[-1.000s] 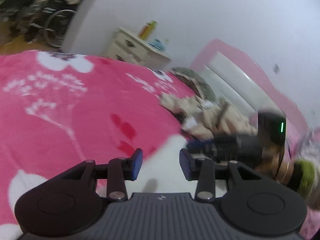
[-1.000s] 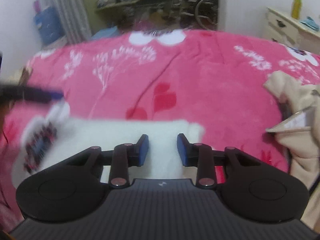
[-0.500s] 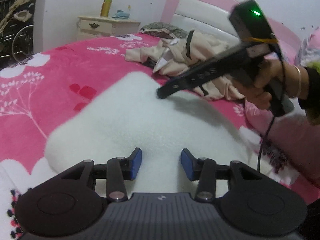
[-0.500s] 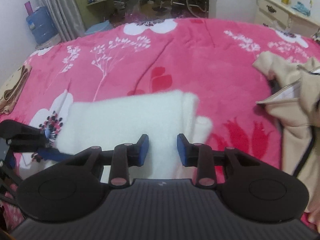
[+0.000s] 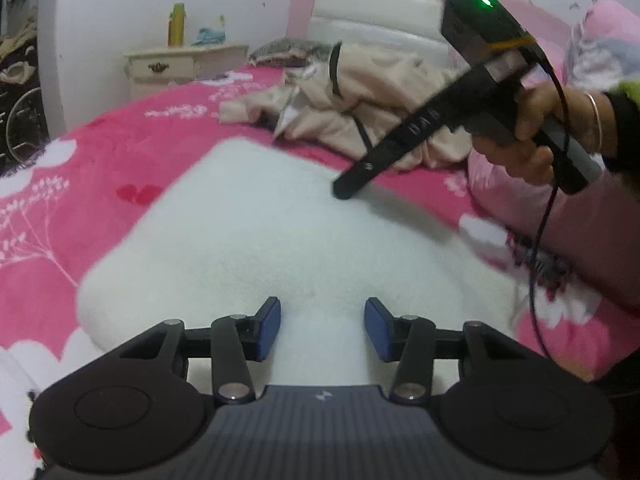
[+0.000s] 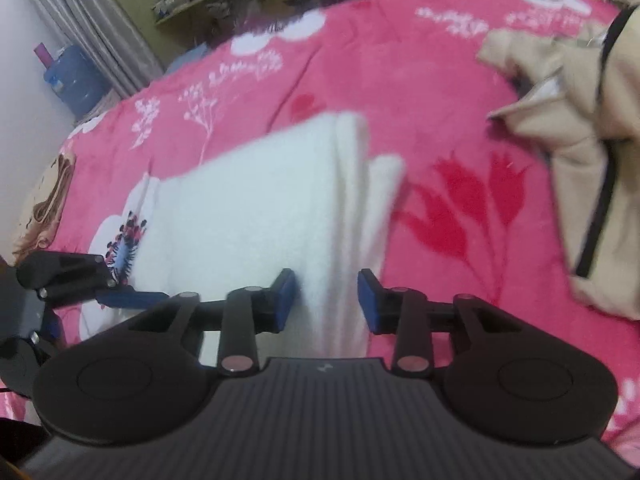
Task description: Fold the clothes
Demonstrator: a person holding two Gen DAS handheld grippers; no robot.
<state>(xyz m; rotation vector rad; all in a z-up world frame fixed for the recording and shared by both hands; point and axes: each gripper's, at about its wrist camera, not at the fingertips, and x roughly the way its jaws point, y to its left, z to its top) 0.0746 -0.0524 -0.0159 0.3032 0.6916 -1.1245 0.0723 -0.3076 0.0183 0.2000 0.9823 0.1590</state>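
The left gripper (image 5: pixel 322 329) hangs with jaws apart over a fluffy white folded garment (image 5: pixel 272 240) on the pink floral blanket (image 5: pixel 100 168), its long axis running toward 12 o'clock. The right gripper (image 6: pixel 326 300), also parted, straddles its layered edge (image 6: pixel 352 200). At 1 o'clock lies a crumpled beige jacket (image 5: pixel 372 96).

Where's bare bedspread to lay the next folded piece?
Free: the pink bedspread beyond the white garment, toward the curtain side, and the strip with red tulips between it and the beige jacket. Crowded: the headboard side, where the jacket pile sits, and near both grippers.
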